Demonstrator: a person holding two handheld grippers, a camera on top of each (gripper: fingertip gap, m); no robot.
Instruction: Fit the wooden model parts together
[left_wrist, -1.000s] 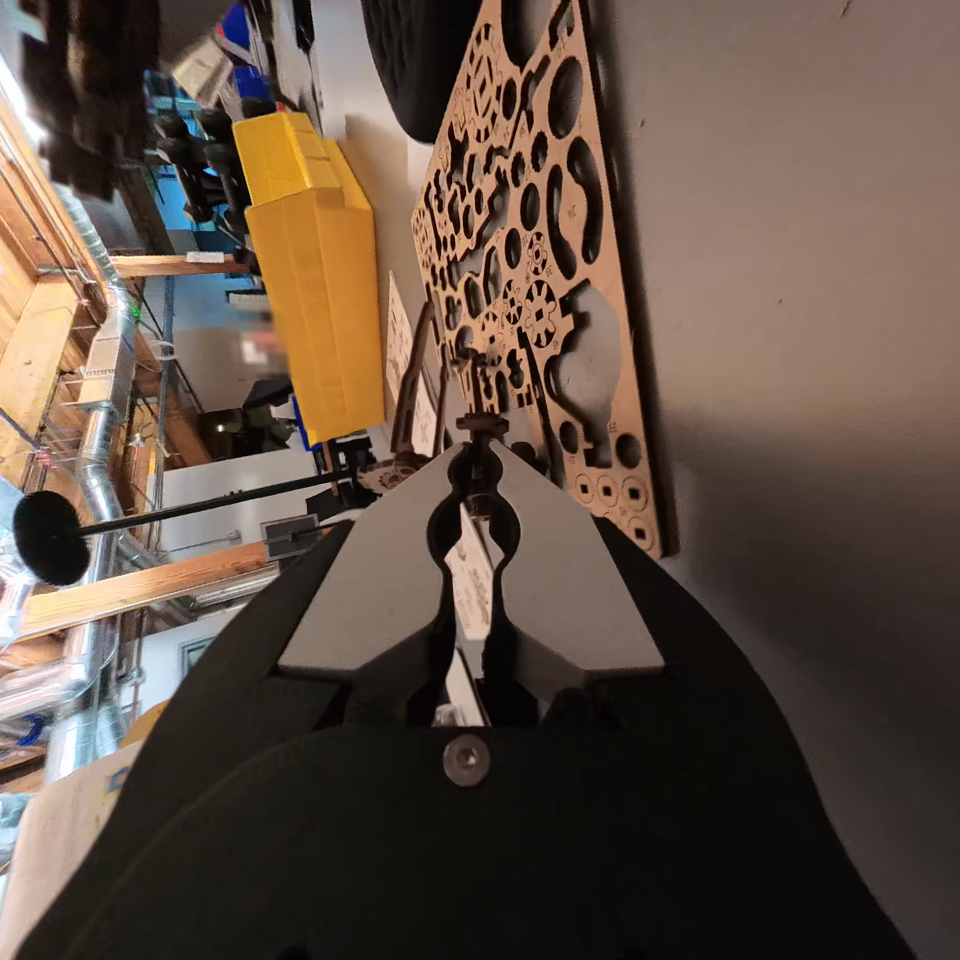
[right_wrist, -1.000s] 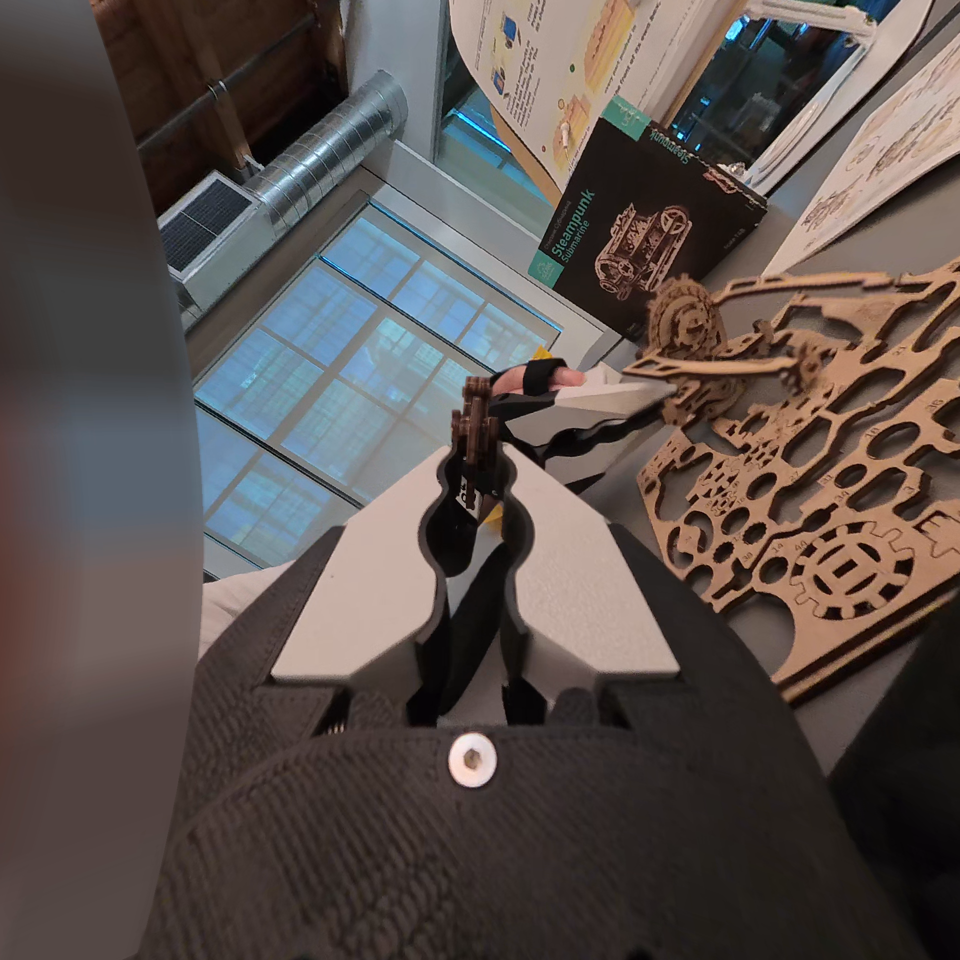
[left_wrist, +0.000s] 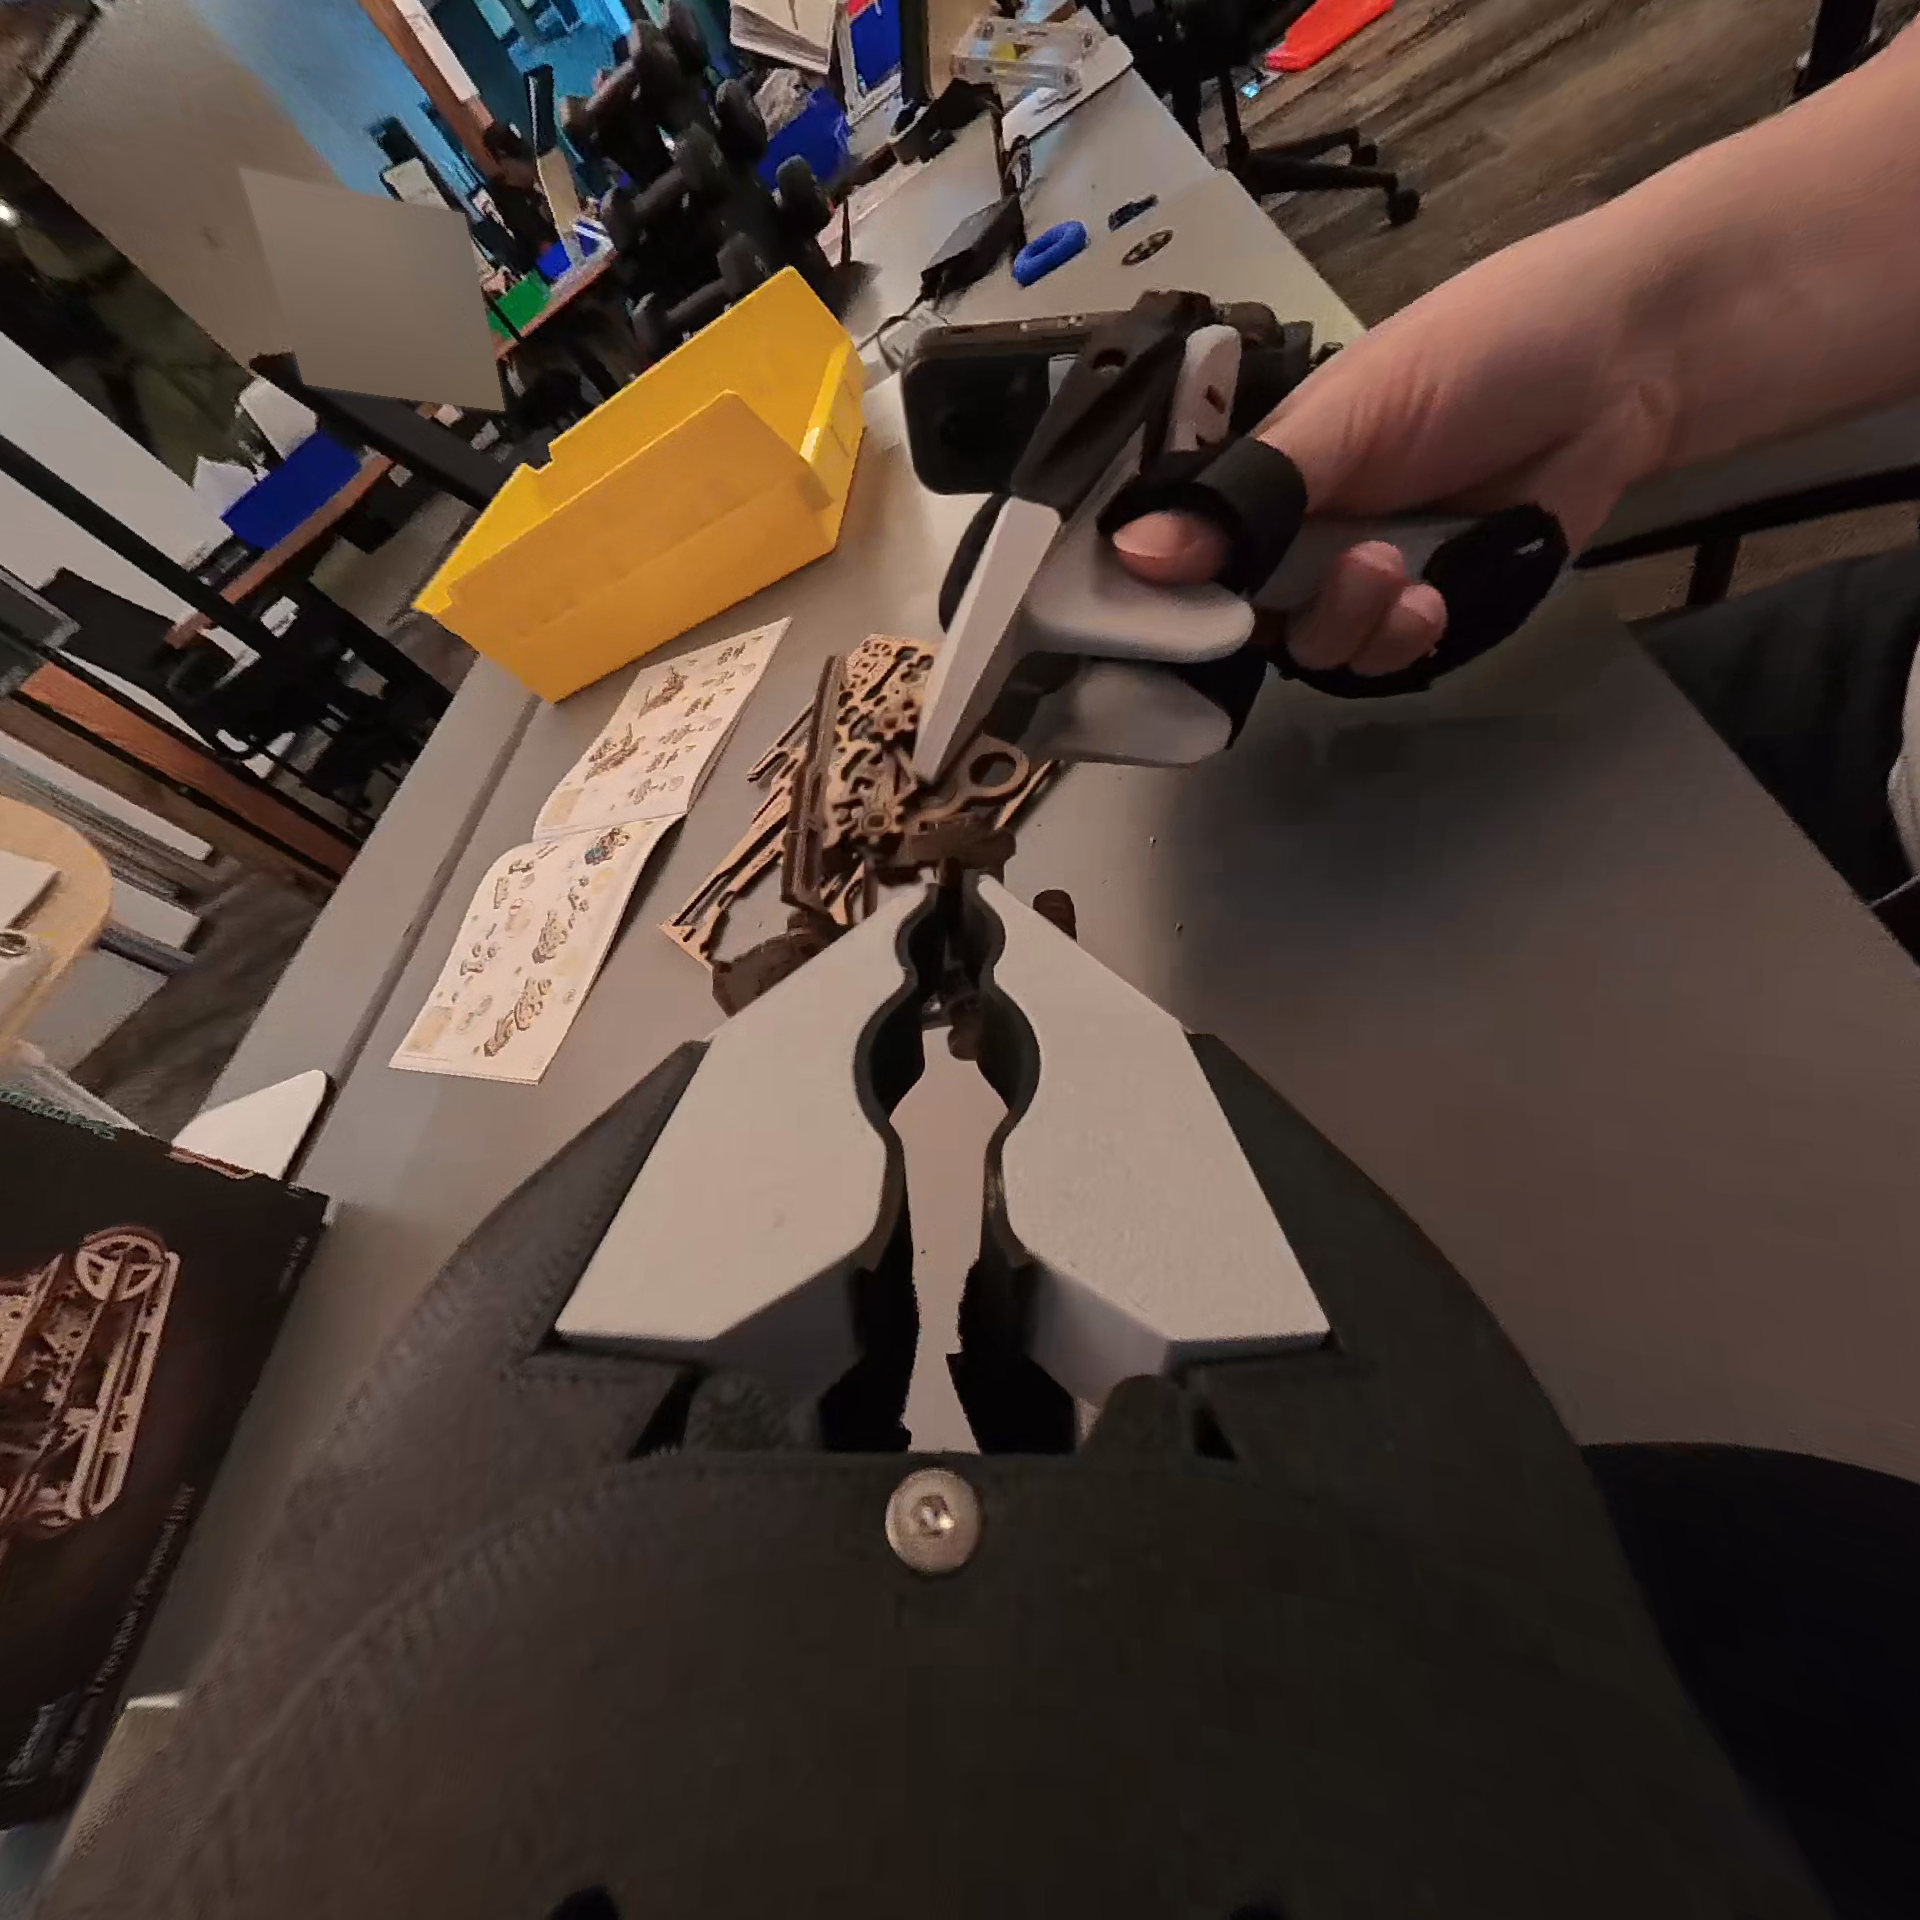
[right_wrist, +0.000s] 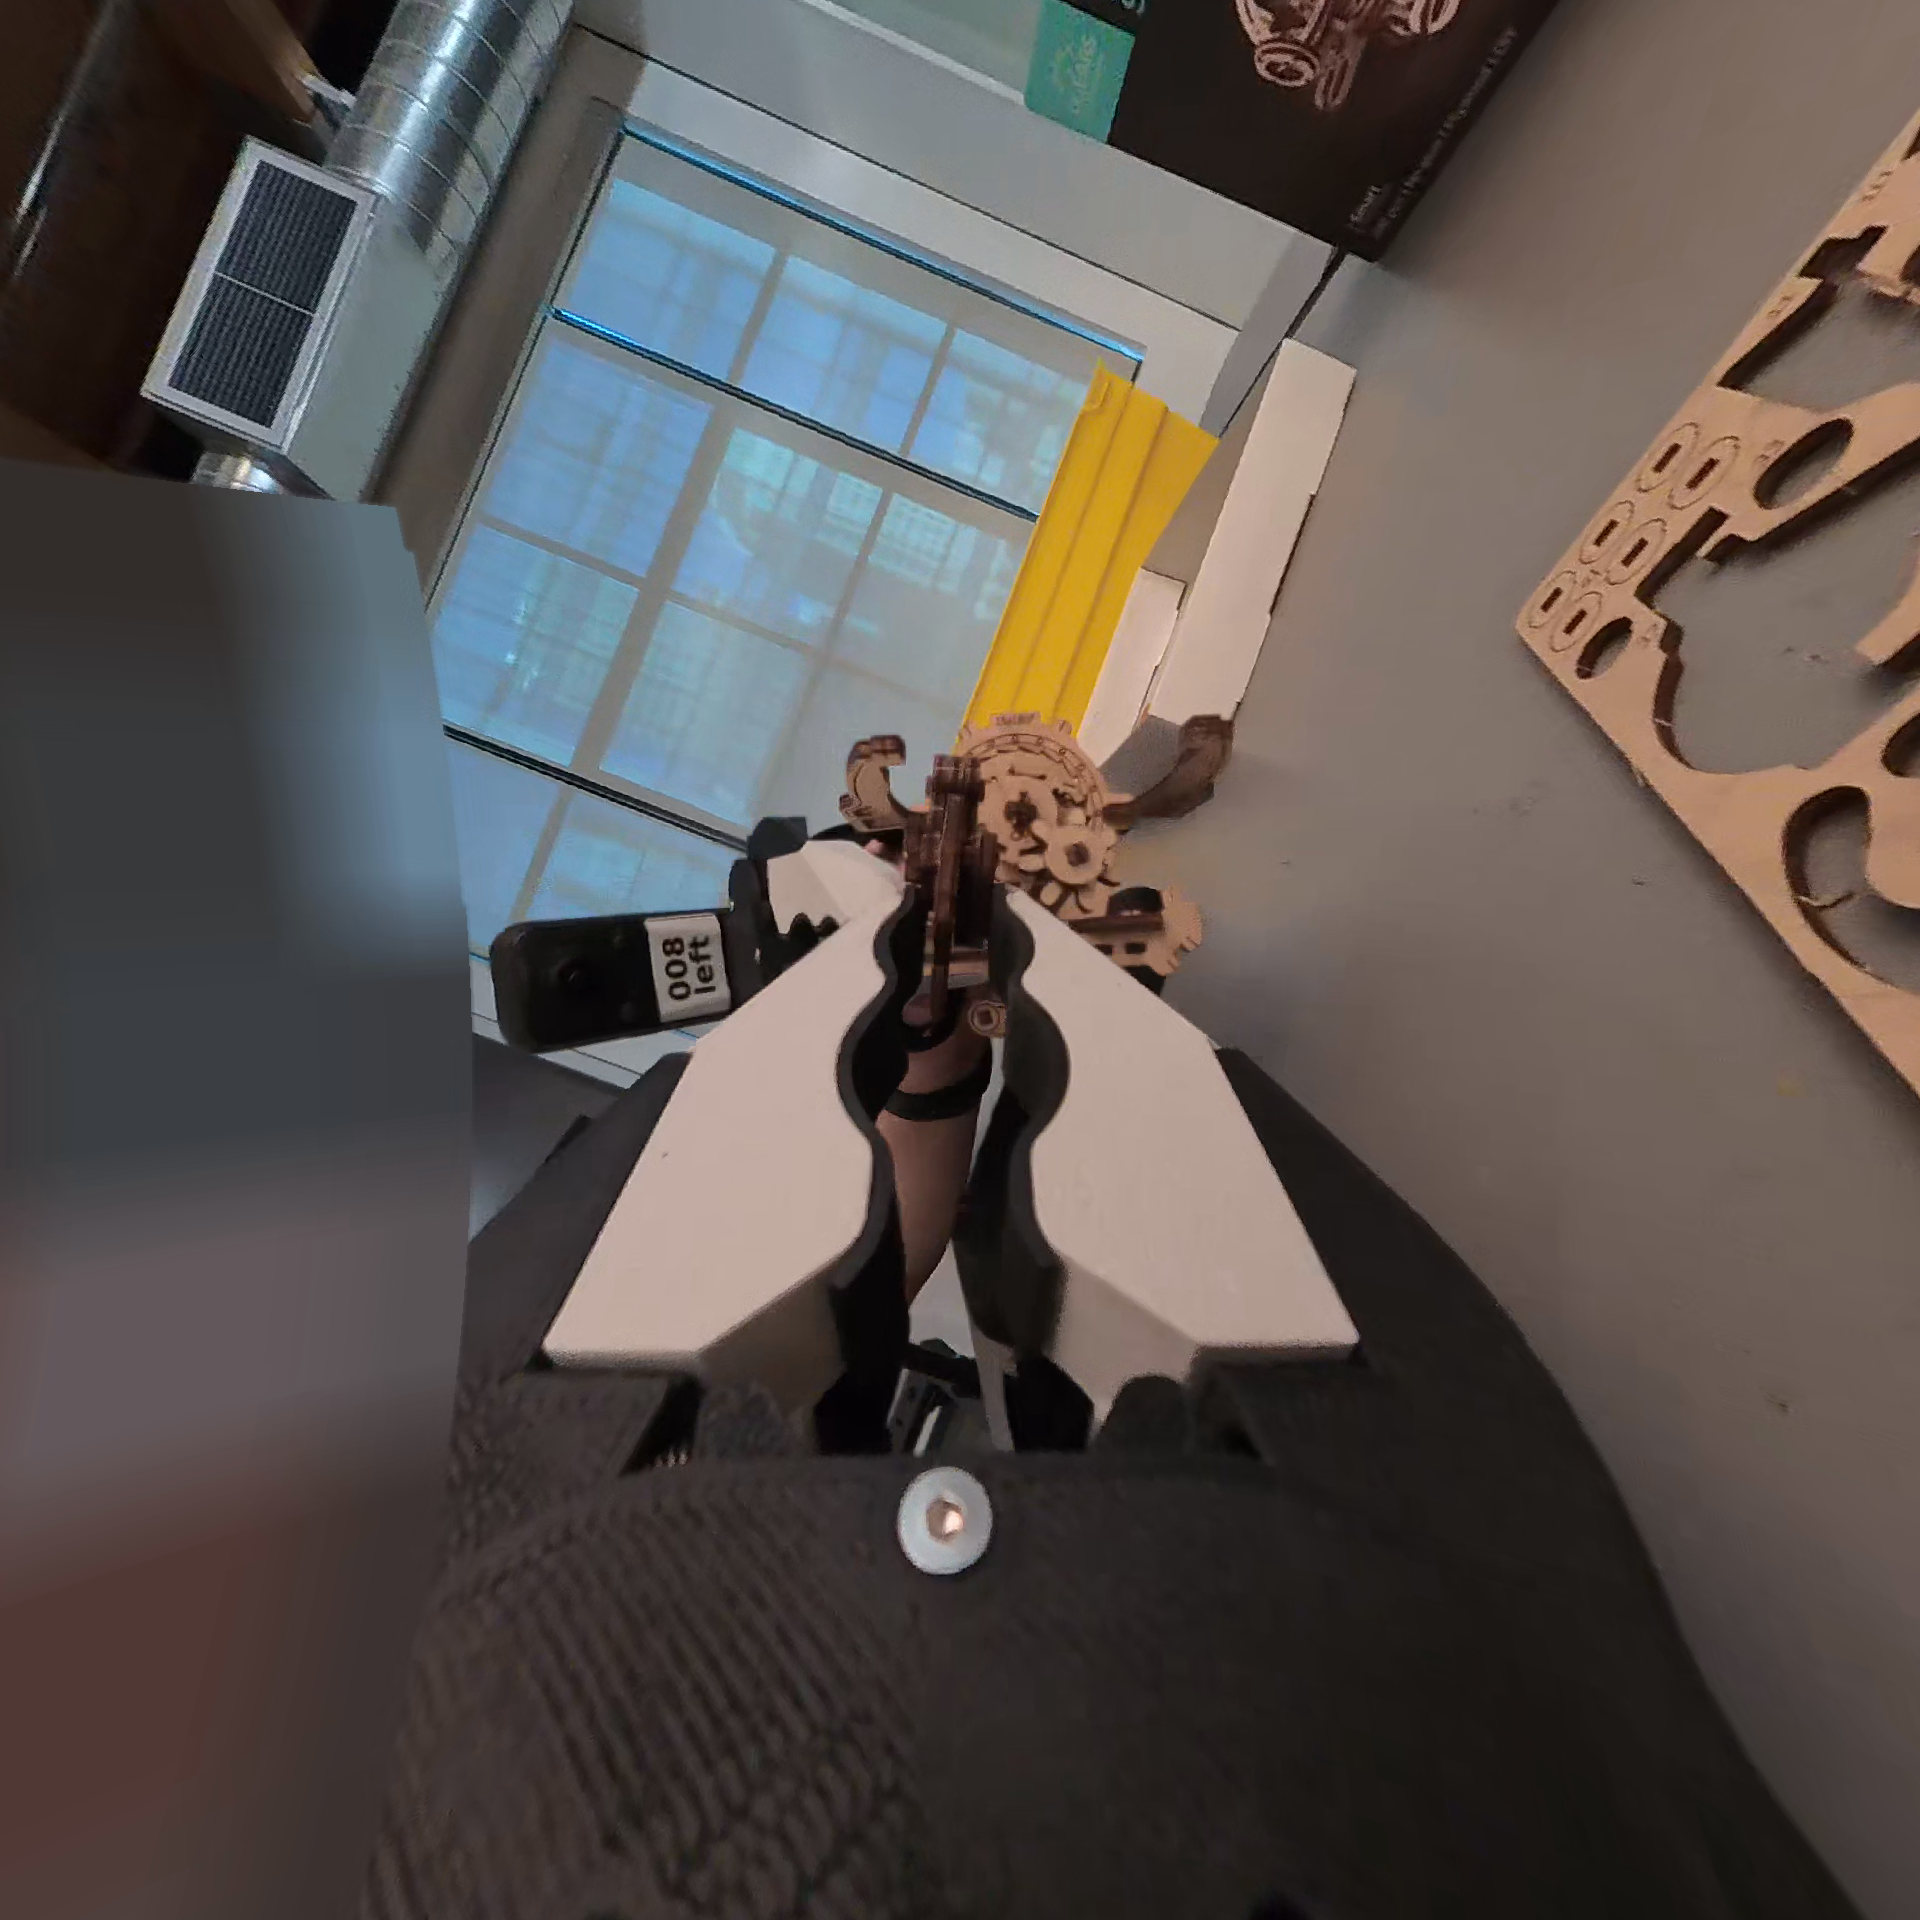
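My left tongs (left_wrist: 951, 904) pinch the wooden gear assembly (right_wrist: 1049, 821) above the grey tabletop (left_wrist: 1455, 1039); my right tongs (right_wrist: 948, 883) clench a small wooden part (right_wrist: 951, 831) (dark-edged) touching it

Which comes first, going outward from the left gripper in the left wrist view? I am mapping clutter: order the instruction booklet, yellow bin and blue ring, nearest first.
From the left gripper:
1. Instruction booklet, open on the table, ahead to the left.
2. Yellow bin, beyond the booklet, left.
3. Blue ring, far back on the table, ahead.
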